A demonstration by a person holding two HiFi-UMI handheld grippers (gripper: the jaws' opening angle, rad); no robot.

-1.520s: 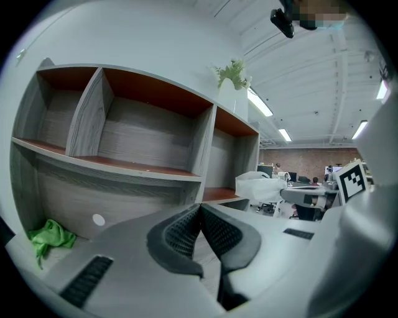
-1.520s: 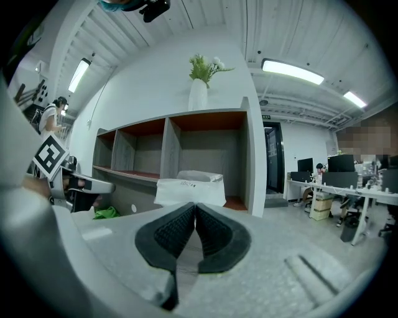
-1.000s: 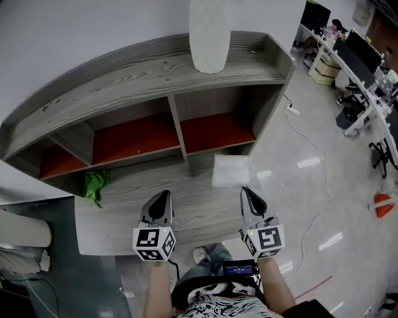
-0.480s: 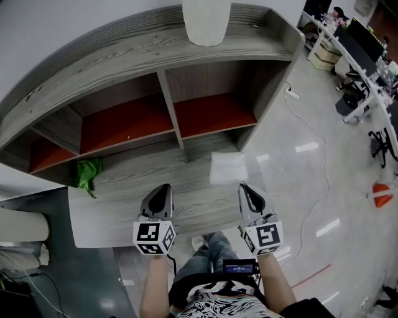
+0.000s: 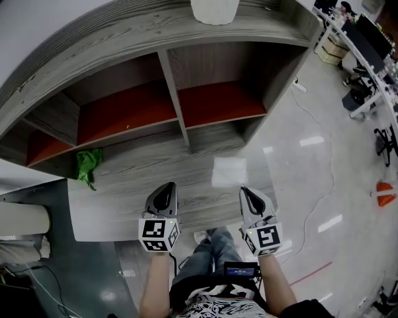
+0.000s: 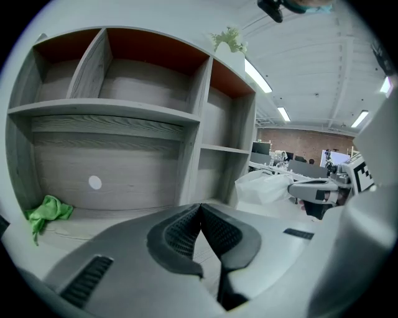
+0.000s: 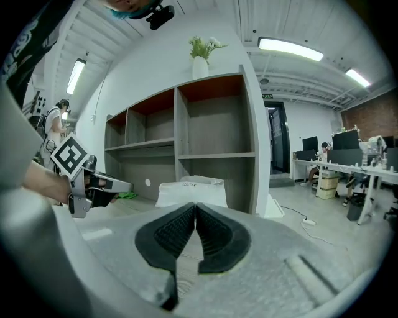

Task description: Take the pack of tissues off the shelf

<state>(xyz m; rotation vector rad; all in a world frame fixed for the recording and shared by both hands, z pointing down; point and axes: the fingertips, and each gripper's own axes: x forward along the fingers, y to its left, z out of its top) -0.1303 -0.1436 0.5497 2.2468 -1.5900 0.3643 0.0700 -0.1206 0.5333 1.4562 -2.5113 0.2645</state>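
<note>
The pack of tissues (image 5: 229,172) is a white soft packet lying on the wide lower board of the grey shelf unit (image 5: 143,37), near its right end. My right gripper (image 5: 244,190) is shut and empty, just in front of the pack and apart from it. In the right gripper view the pack (image 7: 189,192) lies straight ahead of the closed jaws (image 7: 196,207). My left gripper (image 5: 168,187) hangs level with it further left, also shut with nothing in it (image 6: 200,205). From there the pack (image 6: 267,186) shows to the right.
A green cloth (image 5: 87,164) lies at the board's left end. A white vase (image 5: 214,9) stands on top of the unit. The compartments with red backs (image 5: 214,102) hold nothing. Office desks and chairs (image 5: 367,56) and a floor cable (image 5: 323,168) lie to the right.
Both grippers have sunk toward the lower board, still side by side and still shut. The pack of tissues has stayed where it was.
</note>
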